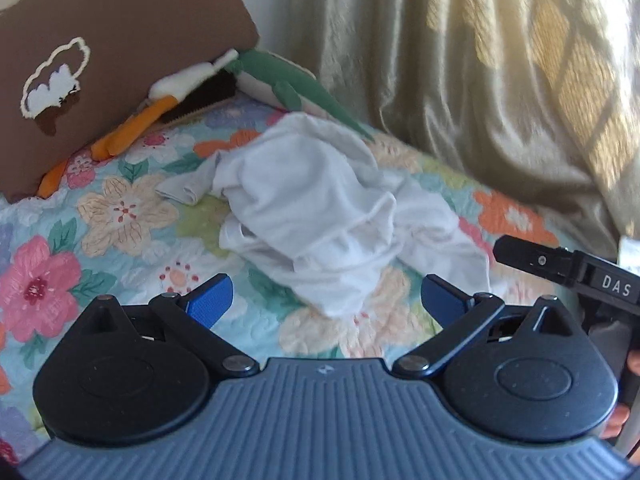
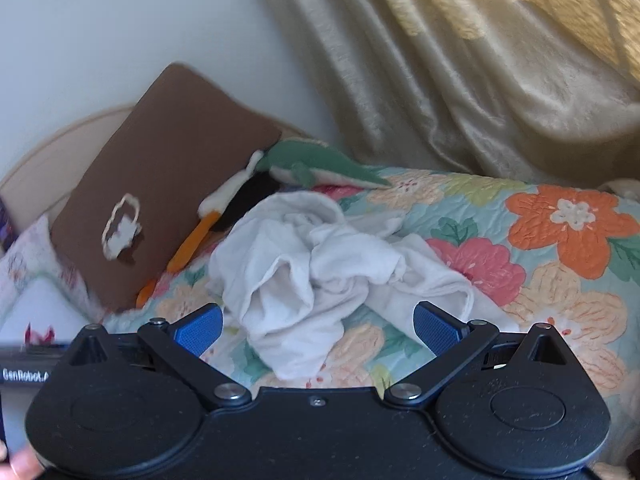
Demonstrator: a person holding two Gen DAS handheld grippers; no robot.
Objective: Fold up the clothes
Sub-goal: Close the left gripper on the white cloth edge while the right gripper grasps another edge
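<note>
Left wrist view: left claw (image 1: 326, 300) spread, empty, near the crumpled white garment (image 1: 320, 216) on the bed (image 1: 120, 208); its folds hide its shape. Right claw (image 2: 316, 328) also spread.

Right tool (image 2: 318, 326) spread wide above a crumpled white garment (image 2: 304, 268), apparently not touching.
</note>
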